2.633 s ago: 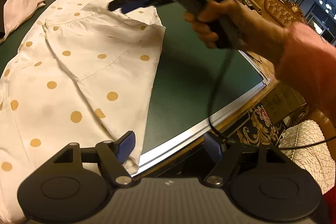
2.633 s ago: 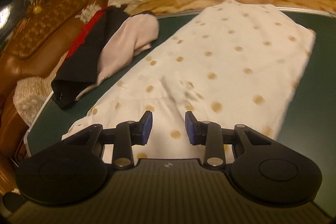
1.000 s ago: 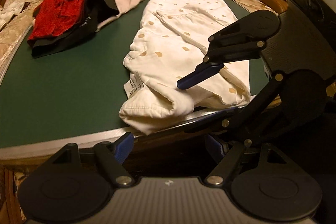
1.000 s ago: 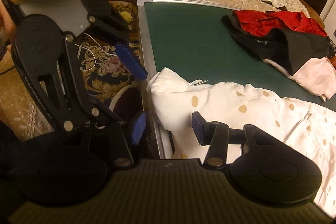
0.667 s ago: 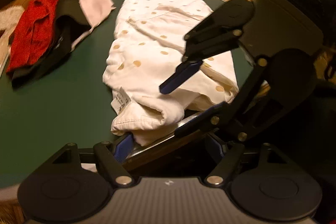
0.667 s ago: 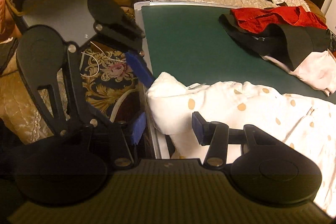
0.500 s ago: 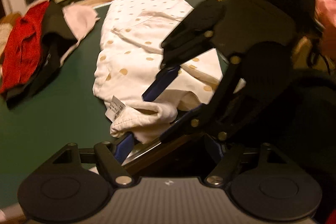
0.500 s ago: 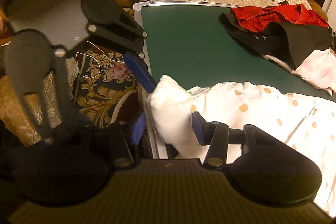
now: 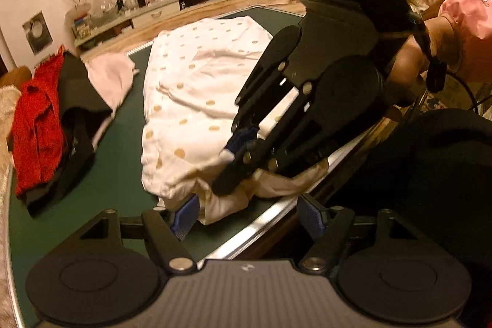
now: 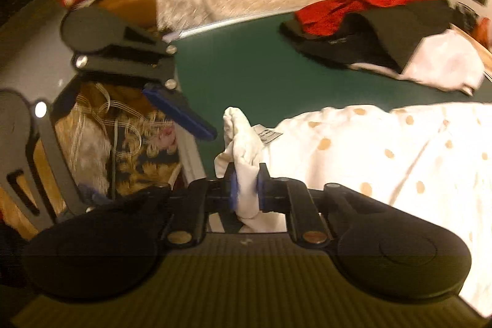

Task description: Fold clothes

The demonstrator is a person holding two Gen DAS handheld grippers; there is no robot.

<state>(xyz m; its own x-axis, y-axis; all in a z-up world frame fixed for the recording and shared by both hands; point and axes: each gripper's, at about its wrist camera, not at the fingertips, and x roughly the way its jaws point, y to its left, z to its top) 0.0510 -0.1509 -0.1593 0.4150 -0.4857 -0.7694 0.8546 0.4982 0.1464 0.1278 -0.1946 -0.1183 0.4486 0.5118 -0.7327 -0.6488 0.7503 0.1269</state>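
While our right gripper [image 10: 246, 186], low in the centre of its frame, is closing its jaws on a bunched corner of the white dotted garment [image 10: 384, 149], our left gripper [image 9: 249, 212] stands wide apart with nothing held. That garment spreads across the green table [image 9: 120, 149], mid-frame, with its near end at the table's edge.

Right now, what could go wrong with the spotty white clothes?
1. The right gripper is closing its jaws on only a small bunched bit of the spotty white garment. It might slip out when lifted.
2. The left gripper is open at the other part of that end. A one-sided pull could leave a crooked fold.
3. The held end sits at the table edge, so loose cloth may slide off.
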